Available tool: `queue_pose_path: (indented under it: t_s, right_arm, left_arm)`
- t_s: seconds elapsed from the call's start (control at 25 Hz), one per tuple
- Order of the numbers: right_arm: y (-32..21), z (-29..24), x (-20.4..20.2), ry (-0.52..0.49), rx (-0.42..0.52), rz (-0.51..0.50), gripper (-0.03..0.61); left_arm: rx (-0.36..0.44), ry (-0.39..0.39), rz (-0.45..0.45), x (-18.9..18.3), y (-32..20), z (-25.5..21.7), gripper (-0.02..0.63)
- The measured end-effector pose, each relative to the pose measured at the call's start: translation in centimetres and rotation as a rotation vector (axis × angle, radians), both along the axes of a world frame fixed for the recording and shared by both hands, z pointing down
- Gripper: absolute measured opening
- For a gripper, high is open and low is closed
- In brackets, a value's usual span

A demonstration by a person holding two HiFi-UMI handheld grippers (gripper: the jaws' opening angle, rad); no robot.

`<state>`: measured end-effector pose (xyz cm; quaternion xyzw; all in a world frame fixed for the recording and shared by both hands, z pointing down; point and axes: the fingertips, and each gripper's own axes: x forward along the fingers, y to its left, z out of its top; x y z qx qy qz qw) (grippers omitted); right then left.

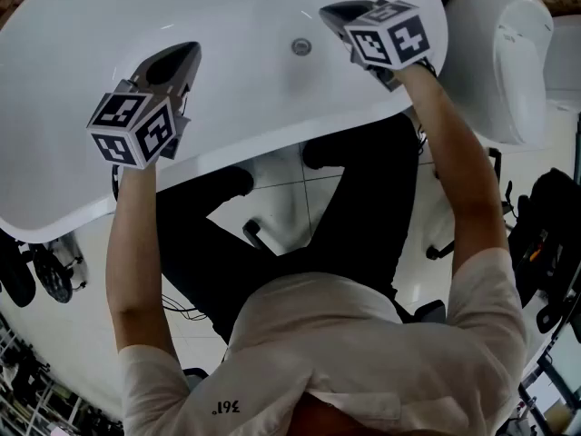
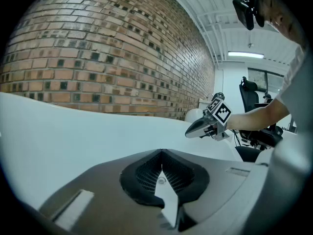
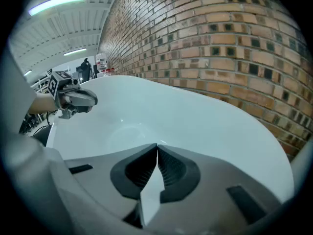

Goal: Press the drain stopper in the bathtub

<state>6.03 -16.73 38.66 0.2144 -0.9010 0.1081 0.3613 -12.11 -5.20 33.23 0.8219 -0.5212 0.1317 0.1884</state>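
Note:
The white bathtub [image 1: 227,143] fills the top of the head view. Its small round chrome drain stopper [image 1: 300,46] sits in the tub floor. My right gripper [image 1: 334,14] hovers just right of the stopper, a short way above it, shut and holding nothing. My left gripper [image 1: 184,58] hangs over the tub's left part, well left of the stopper, also shut and empty. In the left gripper view my own jaws [image 2: 161,153] meet at the tips, and the right gripper [image 2: 195,128] shows beyond them. The right gripper view shows its jaws [image 3: 156,148] closed over the tub basin [image 3: 195,116], with the left gripper [image 3: 90,100] at far left.
A brick wall [image 3: 220,38] runs behind the tub. A white toilet [image 1: 499,57] stands right of the tub. Office chairs [image 2: 252,94] and cables [image 1: 177,307] are on the tiled floor around the person's legs.

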Motion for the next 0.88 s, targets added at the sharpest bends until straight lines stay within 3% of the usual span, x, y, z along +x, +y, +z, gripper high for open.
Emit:
queue_pose_path:
  t_s: [0.28, 0.52, 0.68, 0.88]
  right_arm:
    - [-6.2, 2.7, -2.5, 0.092, -0.02, 0.013, 0.017]
    - [-10.1, 9.2, -4.7, 0.161, -0.105, 0.071, 0.011]
    - [-11.3, 14.9, -5.0, 0.234, -0.18, 0.116, 0.012]
    - [-11.0, 21.0, -5.3, 0.286, -0.268, 0.145, 0.012]
  left_arm:
    - [0.017, 0.062, -0.063, 0.5, -4.3, 0.0, 0.011]
    - [-0.048, 0.132, -0.102, 1.4, -7.1, 3.1, 0.011]
    - [-0.127, 0.128, -0.106, 2.1, -8.4, 5.8, 0.011]
    - [-0.209, 0.068, -0.018, 3.3, -9.7, 7.4, 0.011]
